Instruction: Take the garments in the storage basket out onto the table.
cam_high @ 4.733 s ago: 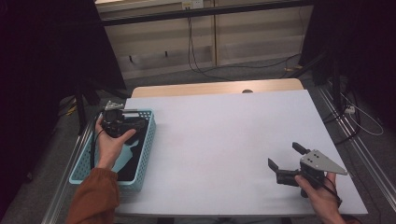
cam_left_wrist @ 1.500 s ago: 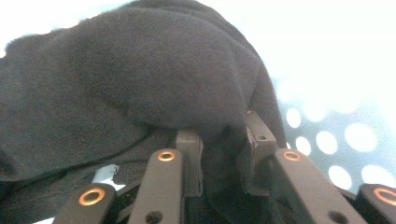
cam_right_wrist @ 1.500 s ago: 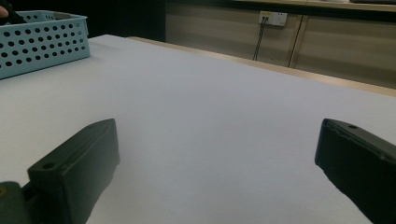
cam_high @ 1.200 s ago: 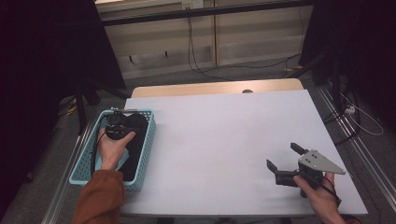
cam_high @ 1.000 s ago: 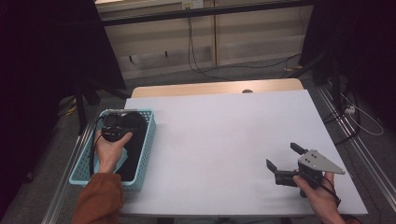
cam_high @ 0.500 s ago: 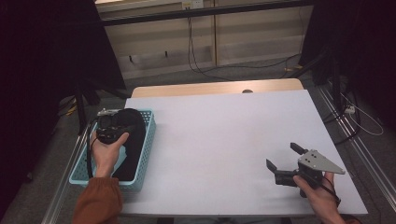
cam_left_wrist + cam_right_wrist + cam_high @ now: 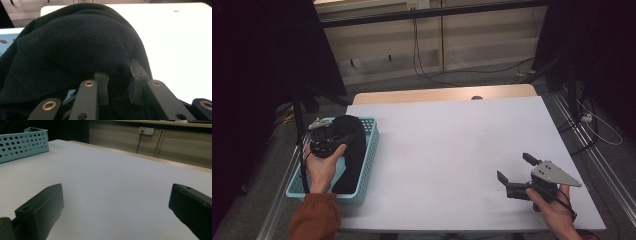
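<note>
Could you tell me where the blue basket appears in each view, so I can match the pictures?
High view: the basket sits at the table's left edge, dark cloth inside it.
Left gripper view: a pale blue strip of the basket at the left edge, behind the cloth.
Right gripper view: the basket at upper left.
Shared landmark: the white table.

No text, label, brand, number or sign is showing clearly enough to read in any view. A pale scrap with a dark mark is peeking out under the black cloth [image 7: 75, 55], near the left, too hidden to read.
</note>
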The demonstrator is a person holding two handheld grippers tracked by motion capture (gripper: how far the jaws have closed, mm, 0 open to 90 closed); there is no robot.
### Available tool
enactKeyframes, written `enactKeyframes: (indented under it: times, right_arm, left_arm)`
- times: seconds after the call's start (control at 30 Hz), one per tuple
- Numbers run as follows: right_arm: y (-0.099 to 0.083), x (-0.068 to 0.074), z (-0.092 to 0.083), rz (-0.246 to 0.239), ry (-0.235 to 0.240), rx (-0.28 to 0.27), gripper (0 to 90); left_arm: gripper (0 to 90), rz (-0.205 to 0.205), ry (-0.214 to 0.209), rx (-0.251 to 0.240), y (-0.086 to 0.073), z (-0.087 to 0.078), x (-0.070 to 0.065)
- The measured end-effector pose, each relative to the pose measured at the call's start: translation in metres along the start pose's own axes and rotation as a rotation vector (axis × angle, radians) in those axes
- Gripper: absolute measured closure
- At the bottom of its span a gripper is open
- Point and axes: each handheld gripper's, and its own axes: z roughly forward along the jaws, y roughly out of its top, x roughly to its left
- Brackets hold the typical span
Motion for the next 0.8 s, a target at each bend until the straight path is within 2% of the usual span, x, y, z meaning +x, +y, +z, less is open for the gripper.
enactKeyframes:
  times: [0.33,0.43,0.8]
  right_arm:
    - [0.0,0.0,0.0,0.0,0.001,-0.002,0.0]
    - [0.0,0.0,0.0,-0.001,0.001,-0.002,0.0]
    - [0.0,0.001,0.0,-0.002,0.001,-0.003,0.0]
  left_arm:
    - [72.8,0.003,-0.019,-0.08,0.001,-0.015,-0.001]
    - [72.8,-0.009,-0.02,-0.107,0.002,-0.019,-0.001]
    - [72.8,0.041,-0.012,-0.213,0.005,-0.035,-0.008]
